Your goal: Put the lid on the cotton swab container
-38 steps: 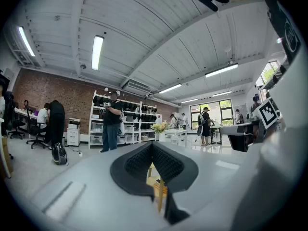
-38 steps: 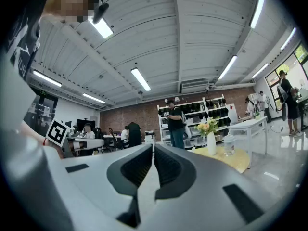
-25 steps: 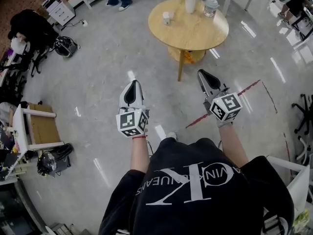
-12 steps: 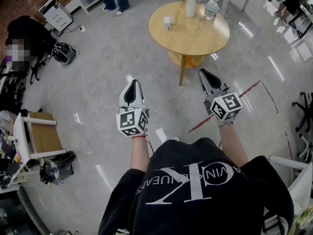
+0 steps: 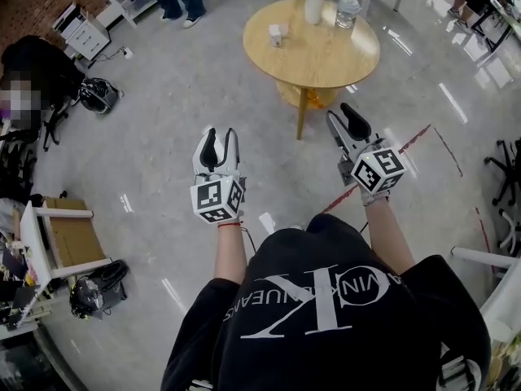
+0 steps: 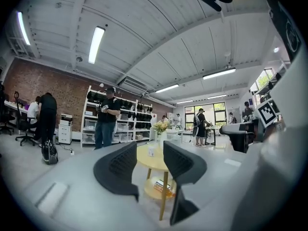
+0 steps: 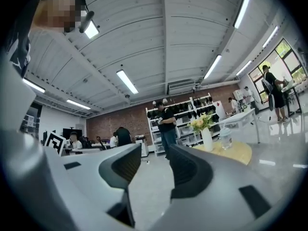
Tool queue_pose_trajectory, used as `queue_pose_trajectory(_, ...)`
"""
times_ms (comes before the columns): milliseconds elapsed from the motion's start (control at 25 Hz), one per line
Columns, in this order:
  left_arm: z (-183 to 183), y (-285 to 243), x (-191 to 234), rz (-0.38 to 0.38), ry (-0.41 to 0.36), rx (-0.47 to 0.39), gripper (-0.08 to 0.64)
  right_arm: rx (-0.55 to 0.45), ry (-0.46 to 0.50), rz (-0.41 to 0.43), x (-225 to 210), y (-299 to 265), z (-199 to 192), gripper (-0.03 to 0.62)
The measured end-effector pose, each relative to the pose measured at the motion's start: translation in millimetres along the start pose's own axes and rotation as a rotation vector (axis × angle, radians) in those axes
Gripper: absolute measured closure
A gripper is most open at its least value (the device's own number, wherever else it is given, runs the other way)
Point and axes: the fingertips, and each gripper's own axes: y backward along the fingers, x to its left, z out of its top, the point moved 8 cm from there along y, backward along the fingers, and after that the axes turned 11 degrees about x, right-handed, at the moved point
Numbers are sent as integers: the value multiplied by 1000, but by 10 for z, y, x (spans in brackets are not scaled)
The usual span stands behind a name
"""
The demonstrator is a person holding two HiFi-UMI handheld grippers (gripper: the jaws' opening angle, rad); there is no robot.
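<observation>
While both are hovering over the floor, well short of the round table (image 5: 326,55), the left gripper (image 5: 220,137) and right gripper (image 5: 343,117) are opening their jaws, with nothing sitting between them. A clear container (image 5: 348,10) is standing on the table's far side beside the flower vase (image 5: 314,5); it is too small to tell whether it's wearing its lid.

A black short-sleeved T-shirt (image 5: 326,332), printed across the front with large white lettering (image 5: 313,293), is worn by the person, and 1 thin red band (image 5: 230,226) is seen round the left wrist.
</observation>
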Motion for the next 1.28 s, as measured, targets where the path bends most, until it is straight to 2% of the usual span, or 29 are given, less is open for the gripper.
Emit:
queue_pose_trajectory(320, -125, -48, 195, -1, 33, 18, 400, 32, -32, -15, -38, -166, -82, 365)
queue_pose_trajectory(440, -195, -170, 262, -8, 34, 40, 400, 43, -47, -12, -109, -352, -113, 354)
queue_pose_trajectory(680, -150, -592, 551, 13, 42, 48, 400, 37, -59, -2, -355, -870, -76, 353)
queue_pose_trajectory(840, -10, -936, 678, 0, 37, 44, 400, 26, -75, 0, -539, -1231, 53, 353)
queue_pose_trajectory(1280, 126, -1872, 862, -57, 28, 102, 399, 77, -128, -22, -1088, -1940, 144, 353)
